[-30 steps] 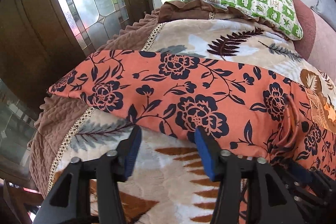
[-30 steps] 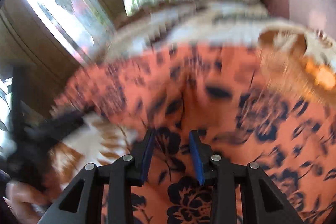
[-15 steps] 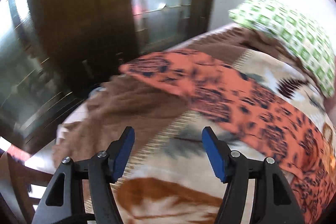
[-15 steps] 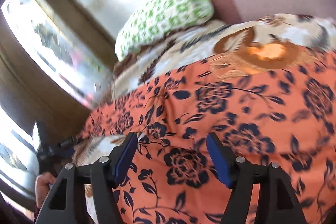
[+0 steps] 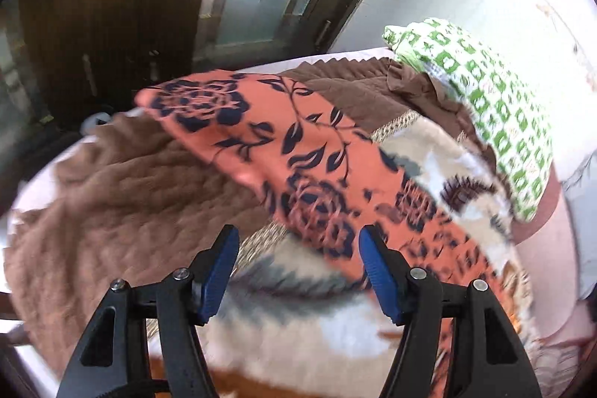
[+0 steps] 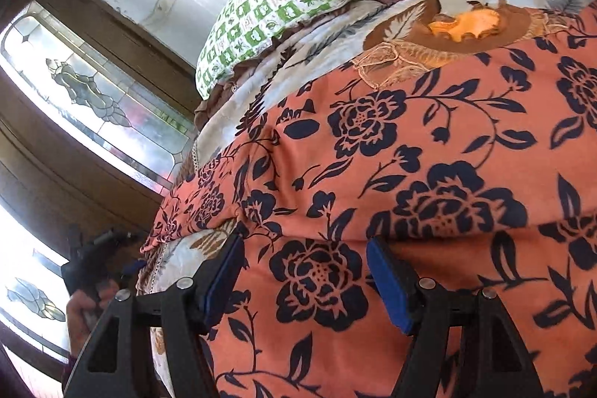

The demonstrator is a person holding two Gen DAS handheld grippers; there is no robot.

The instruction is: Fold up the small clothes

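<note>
- Both grippers are free of the cloth right now, and the orange floral garment lies spread across the patterned blanket on the bed, one narrow end reaching toward the dark wooden door.
- Left gripper: jaws apart, nothing between the blue pads, hovering over the blanket just beside the garment's near edge, with the long strip running away up and to the left in its view.
- Right gripper: jaws have just been opening and now stand wide, over the broad orange panel; the pads are not pinching any fabric, so the cloth is released.
- From the right wrist view, the other gripper and the person's hand sit low at the left, near the garment's far end.
- My read: this is the gap between 2 folds, both tools repositioning for a fresh grip.
- To do it well, each gripper should take an edge or corner, not the middle of the panel, and catch every layer there so nothing lags behind.
- Keep the 2 grips level with each other, lift only enough to clear the blanket, and carry the edge over evenly.
- The fabric looks thin and slippery, so it will likely sag between the grips; keep light tension.
- The green checked pillow lies well clear at the head of the bed.
</note>
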